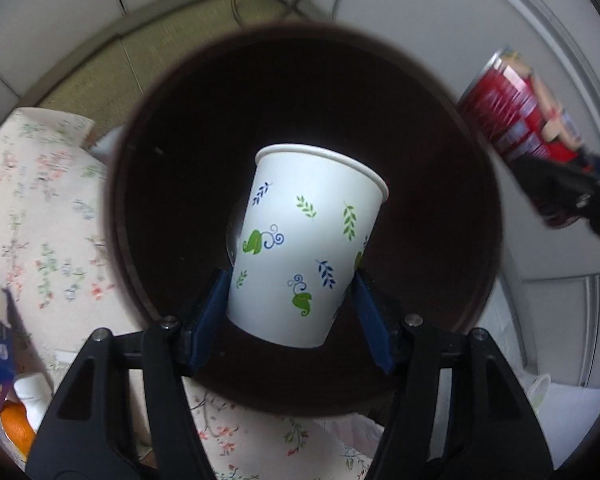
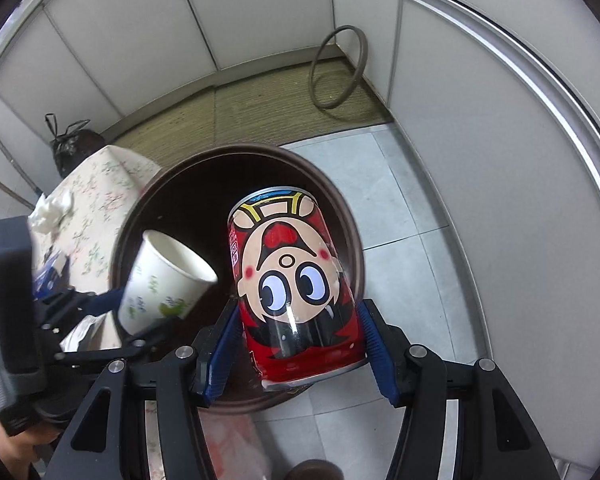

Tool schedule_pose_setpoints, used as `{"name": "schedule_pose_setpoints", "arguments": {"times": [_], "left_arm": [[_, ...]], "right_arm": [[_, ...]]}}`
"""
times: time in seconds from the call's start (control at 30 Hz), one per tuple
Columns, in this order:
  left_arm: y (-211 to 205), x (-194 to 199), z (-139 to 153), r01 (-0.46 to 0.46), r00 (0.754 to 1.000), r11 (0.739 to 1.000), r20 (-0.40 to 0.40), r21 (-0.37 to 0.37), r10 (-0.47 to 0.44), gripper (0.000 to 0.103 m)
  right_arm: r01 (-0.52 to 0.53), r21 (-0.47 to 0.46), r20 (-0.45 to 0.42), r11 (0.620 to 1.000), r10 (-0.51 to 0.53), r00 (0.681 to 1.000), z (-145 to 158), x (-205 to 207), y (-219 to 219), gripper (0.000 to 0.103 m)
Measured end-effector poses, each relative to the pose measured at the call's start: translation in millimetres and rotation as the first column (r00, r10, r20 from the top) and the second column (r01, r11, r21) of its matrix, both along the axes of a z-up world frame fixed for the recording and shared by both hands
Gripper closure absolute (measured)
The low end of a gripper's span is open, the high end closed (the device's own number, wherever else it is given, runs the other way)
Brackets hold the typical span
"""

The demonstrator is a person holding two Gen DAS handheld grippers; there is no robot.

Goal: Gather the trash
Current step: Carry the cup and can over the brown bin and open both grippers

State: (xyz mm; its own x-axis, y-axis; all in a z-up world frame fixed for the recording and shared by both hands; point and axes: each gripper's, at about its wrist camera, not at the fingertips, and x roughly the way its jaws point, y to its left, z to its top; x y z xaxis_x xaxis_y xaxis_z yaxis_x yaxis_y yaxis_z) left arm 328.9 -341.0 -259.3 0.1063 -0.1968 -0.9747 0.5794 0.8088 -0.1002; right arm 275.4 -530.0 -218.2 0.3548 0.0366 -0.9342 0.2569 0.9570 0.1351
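Left tool [image 1: 290,296] clamping leaf-print paper cup [image 1: 304,248] over dark bin [image 1: 452,128]

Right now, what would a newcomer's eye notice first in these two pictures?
A red cartoon-face can, upside down in the right gripper, hangs above the dark round bin. Beside it the left gripper grips a leaf-printed paper cup over the same bin, next to a floral tablecloth.

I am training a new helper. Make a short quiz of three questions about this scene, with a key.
1. True or false: the left gripper holds the red can.
2. What lies below both held items? A) sink B) dark round bin C) drawer
3. Fill in: the paper cup shows a printed ____ pattern.

Key: 1 false, it holds the paper cup; the right gripper holds the can. 2 B. 3 leaf.
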Motion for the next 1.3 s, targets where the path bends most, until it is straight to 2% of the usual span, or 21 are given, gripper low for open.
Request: {"name": "schedule_pose_setpoints", "arguments": {"times": [0.1, 0.2, 0.3, 0.33, 0.43, 0.6, 0.7, 0.8, 0.93, 1.03, 1.13, 1.23, 1.3], "left_arm": [[-8, -1, -5, 0.023, 1.0, 0.999, 0.017, 0.036, -0.024, 0.038], [-6, -5, -1, 0.025, 0.998, 0.999, 0.05, 0.035, -0.026, 0.037], [1, -9, 7, 0.023, 0.997, 0.999, 0.071, 0.035, -0.025, 0.028], [5, -11, 10, 0.022, 0.997, 0.999, 0.08, 0.031, -0.024, 0.028], [20, -19, 25, 0.015, 0.996, 1.0, 0.089, -0.009, -0.014, 0.028], [62, -34, 67, 0.0, 0.994, 0.996, 0.106, -0.091, 0.009, 0.026], [95, -53, 91, -0.005, 0.989, 0.994, 0.144, -0.11, 0.02, 0.024], [124, -60, 108, -0.026, 0.985, 0.992, 0.164, -0.121, 0.046, 0.023], [168, -72, 121, -0.07, 0.98, 0.988, 0.173, -0.141, 0.094, 0.023], [191, -75, 127, -0.114, 0.976, 0.979, 0.163, -0.169, 0.142, 0.023], [201, -79, 132, -0.136, 0.974, 0.969, 0.149, -0.205, 0.168, 0.023], [215, -87, 139, -0.15, 0.972, 0.964, 0.146, -0.221, 0.185, 0.023], [225, -85, 141, -0.162, 0.968, 0.959, 0.15, -0.232, 0.2, 0.023]], "right_arm": [[-0.004, -0.009, -0.008, 1.0, 0.004, 1.0, -4, 5, -1, 0.044], [-0.022, -0.003, -0.012, 1.0, 0.022, 1.0, -9, 10, 1, 0.044], [-0.024, 0.007, -0.022, 1.0, 0.024, 0.999, -15, 17, 3, 0.044], [-0.026, 0.007, -0.025, 1.0, 0.026, 0.999, -17, 19, 4, 0.044], [-0.044, 0.0, -0.036, 0.999, 0.044, 0.998, -22, 25, 9, 0.043], [-0.099, -0.009, -0.066, 0.995, 0.098, 0.993, -35, 39, 26, 0.043], [-0.135, -0.037, -0.12, 0.99, 0.129, 0.984, -48, 49, 38, 0.043], [-0.19, -0.059, -0.21, 0.98, 0.174, 0.962, -68, 59, 53, 0.043], [-0.329, -0.125, -0.383, 0.936, 0.26, 0.886, -103, 74, 82, 0.043], [-0.423, -0.136, -0.51, 0.896, 0.302, 0.805, -136, 88, 102, 0.043], [-0.468, -0.108, -0.597, 0.877, 0.319, 0.736, -167, 98, 113, 0.043], [-0.483, -0.101, -0.682, 0.87, 0.292, 0.67, -203, 102, 117, 0.043], [-0.503, -0.096, -0.724, 0.859, 0.287, 0.627, -213, 104, 120, 0.043]]}}
